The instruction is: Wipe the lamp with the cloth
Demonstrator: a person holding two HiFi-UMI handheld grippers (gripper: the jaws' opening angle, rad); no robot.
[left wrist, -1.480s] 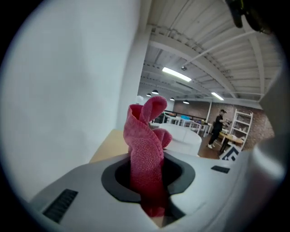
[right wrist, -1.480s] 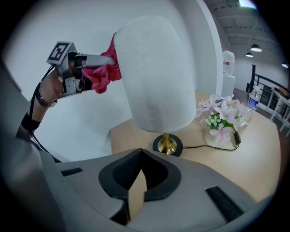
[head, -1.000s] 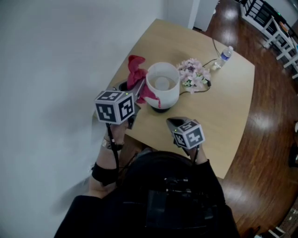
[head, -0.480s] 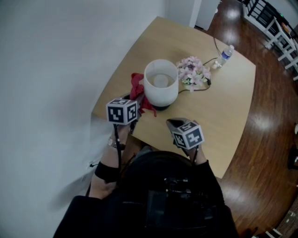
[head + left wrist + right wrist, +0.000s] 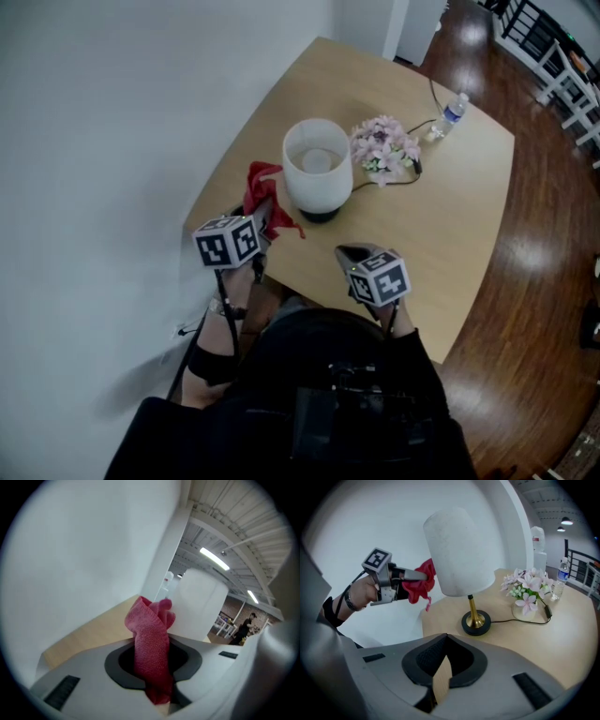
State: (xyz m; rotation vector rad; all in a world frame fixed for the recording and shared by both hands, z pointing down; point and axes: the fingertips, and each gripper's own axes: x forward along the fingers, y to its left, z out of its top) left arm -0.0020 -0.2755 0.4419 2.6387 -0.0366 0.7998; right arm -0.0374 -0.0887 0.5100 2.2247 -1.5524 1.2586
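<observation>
By the white wall (image 5: 112, 112), the left gripper (image 5: 263, 214) has dropped from beside the shade's rim, where it stood a second ago, to lower down over the table's (image 5: 450, 234) near-left corner. Its jaws are narrowed and clamped on the red cloth (image 5: 262, 186), which bunches up out of them. The cloth now sits at the lower left edge of the shade (image 5: 457, 550); whether it touches is unclear. The lamp (image 5: 319, 171) has not shifted. It stands upright mid-table, with a white drum shade open at the top, a slim brass stem (image 5: 472, 603) and a round black base (image 5: 476, 622). A black cord (image 5: 506, 619) runs from the base to the right, round the pink flowers (image 5: 382, 146) just beside the lamp. The right gripper (image 5: 349, 251) has barely moved. It hovers over the table's near edge, jaws closed together with nothing between them. A water bottle (image 5: 453, 112) stands near the far right edge.
</observation>
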